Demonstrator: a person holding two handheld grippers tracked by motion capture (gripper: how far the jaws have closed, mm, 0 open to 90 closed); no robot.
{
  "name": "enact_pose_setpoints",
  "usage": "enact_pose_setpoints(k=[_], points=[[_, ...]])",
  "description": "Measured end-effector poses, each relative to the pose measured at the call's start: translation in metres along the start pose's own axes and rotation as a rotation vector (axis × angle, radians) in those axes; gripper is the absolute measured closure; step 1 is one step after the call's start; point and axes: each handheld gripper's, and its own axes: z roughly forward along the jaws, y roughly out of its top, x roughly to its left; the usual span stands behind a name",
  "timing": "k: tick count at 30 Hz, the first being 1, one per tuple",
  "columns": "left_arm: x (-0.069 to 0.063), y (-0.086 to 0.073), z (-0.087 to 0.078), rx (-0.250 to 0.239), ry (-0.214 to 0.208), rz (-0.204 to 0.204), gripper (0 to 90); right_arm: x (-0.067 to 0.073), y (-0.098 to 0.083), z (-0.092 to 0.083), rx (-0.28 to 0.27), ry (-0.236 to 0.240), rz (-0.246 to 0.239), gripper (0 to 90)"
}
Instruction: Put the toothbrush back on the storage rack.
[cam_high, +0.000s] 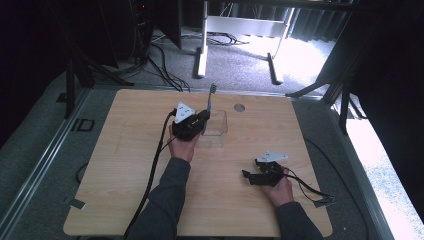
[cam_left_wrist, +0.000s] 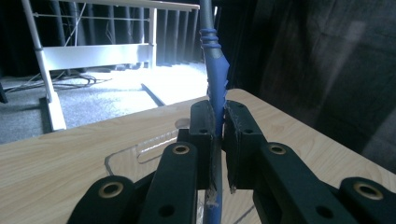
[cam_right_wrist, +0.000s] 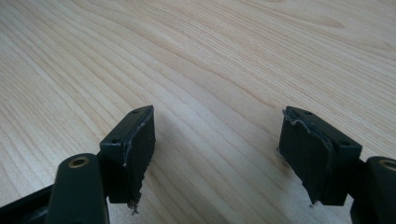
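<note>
Left gripper (cam_left_wrist: 218, 135) clamped on a blue toothbrush (cam_left_wrist: 215, 70), held upright at frame centre, over the clear box (cam_high: 215, 122) just above mid-table (cam_high: 125, 165). Right gripper (cam_right_wrist: 217, 154) spread wide, empty, parked lower right. Risk judged: thin handle pivoting between pads (cam_left_wrist: 201, 135), slipping or missing the box.

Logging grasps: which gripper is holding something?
The left gripper, shut on the blue toothbrush beside the clear box; the right gripper is open over bare table.
</note>
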Motion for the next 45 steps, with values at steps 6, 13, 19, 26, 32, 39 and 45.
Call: enact_pose_setpoints(k=[6,13,19,26,32,39,45], points=[[0.002,-0.004,0.005,-0.009,0.019,-0.008,82.5,0.000,0.000,0.000,0.001,0.000,0.001,26.6],[0.001,-0.008,0.012,-0.021,0.025,-0.015,82.5,0.000,0.000,0.000,0.001,0.000,0.001,26.6],[0.004,-0.012,0.016,0.007,0.041,0.010,82.4,0.000,0.000,0.000,0.001,-0.001,0.000,26.6],[0.008,-0.016,0.020,0.031,0.044,0.008,82.3,0.000,0.000,0.000,0.001,0.000,-0.001,26.6],[0.009,-0.020,0.022,0.059,0.044,0.020,82.3,0.000,0.000,0.000,0.001,0.000,0.000,26.6],[0.011,-0.024,0.024,0.115,0.025,0.052,82.3,0.000,0.000,0.000,0.002,0.000,0.000,26.6],[0.011,-0.026,0.025,0.146,0.017,0.064,81.9,0.000,0.000,0.000,0.001,0.000,0.000,26.6]])
